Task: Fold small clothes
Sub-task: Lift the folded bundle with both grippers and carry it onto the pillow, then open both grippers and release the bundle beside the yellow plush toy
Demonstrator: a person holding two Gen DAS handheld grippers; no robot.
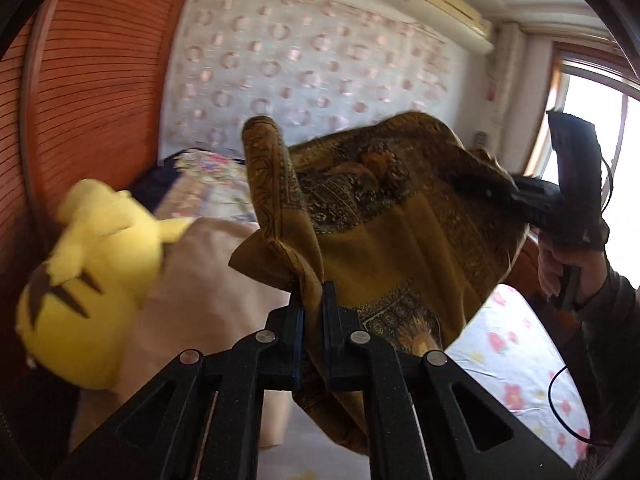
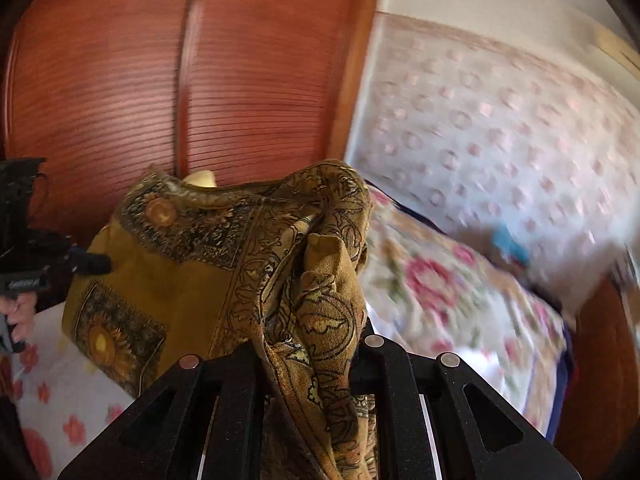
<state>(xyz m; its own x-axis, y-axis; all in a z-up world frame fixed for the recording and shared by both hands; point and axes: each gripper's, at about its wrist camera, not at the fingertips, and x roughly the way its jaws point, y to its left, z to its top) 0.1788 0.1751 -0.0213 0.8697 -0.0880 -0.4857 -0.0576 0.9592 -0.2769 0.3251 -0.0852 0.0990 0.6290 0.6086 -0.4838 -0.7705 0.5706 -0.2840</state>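
Both grippers pinch mustard scarf (image 1: pixel 400 216).

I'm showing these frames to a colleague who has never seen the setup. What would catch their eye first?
First, the mustard-gold patterned scarf, lifted in mid-air and stretched between the left gripper and the right gripper, each shut on a bunched part of it. Next, the bright yellow plush toy at the left of the left wrist view, on beige bedding. Behind are a red-brown slatted wardrobe and a floral bedspread.

Right gripper (image 2: pixel 310 344) clamps the mustard patterned scarf (image 2: pixel 192 264), held aloft.
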